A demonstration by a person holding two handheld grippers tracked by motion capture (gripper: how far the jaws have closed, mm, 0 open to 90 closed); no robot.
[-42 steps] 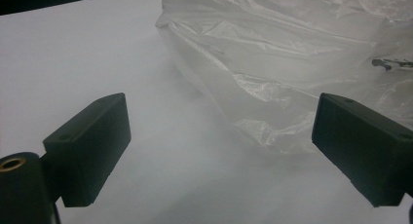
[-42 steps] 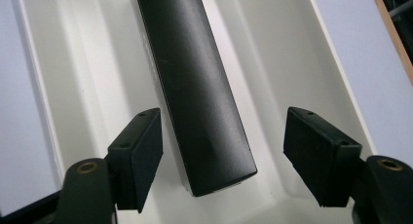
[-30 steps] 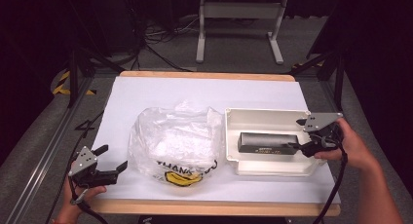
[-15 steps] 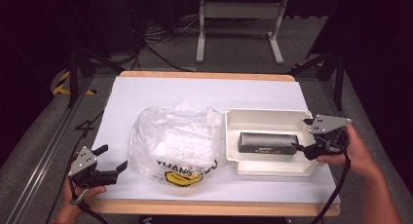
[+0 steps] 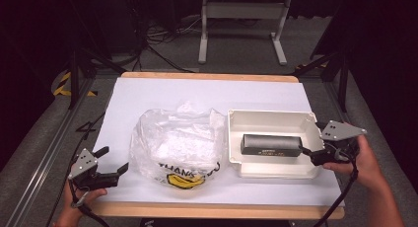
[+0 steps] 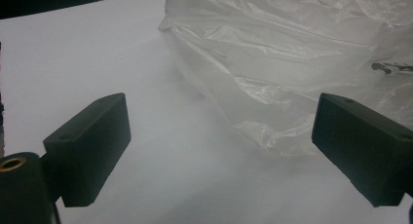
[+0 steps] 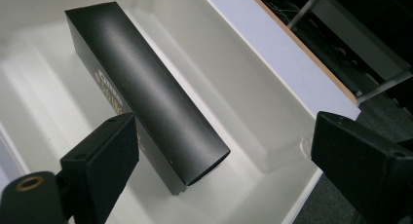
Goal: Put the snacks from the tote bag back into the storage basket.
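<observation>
A long black box [image 5: 270, 144] [image 7: 141, 83] lies flat in a white tray [image 5: 268, 116] [image 7: 234, 78] on the right of the table. My right gripper [image 5: 308, 154] [image 7: 221, 156] is at the tray's right rim, just off the box's near end. Its jaws have just been opening and stand wide, and neither pad touches the box. A crumpled clear plastic bag [image 5: 177, 140] [image 6: 292, 53] with a yellow print lies left of the tray. My left gripper [image 5: 116, 159] [image 6: 221, 146] rests open near the table's front left corner, pointing at the bag with nothing between its fingers.
A white sheet [image 5: 207, 91] covers the wooden table top. Dark floor, cables and a metal stand leg [image 5: 241, 34] lie beyond the far edge. A rail [image 5: 59, 138] runs along the table's left side.
The right gripper has drawn back to the right, off the black box's end, and its jaws have spread. The box stays in the tray. The left gripper has not moved.
</observation>
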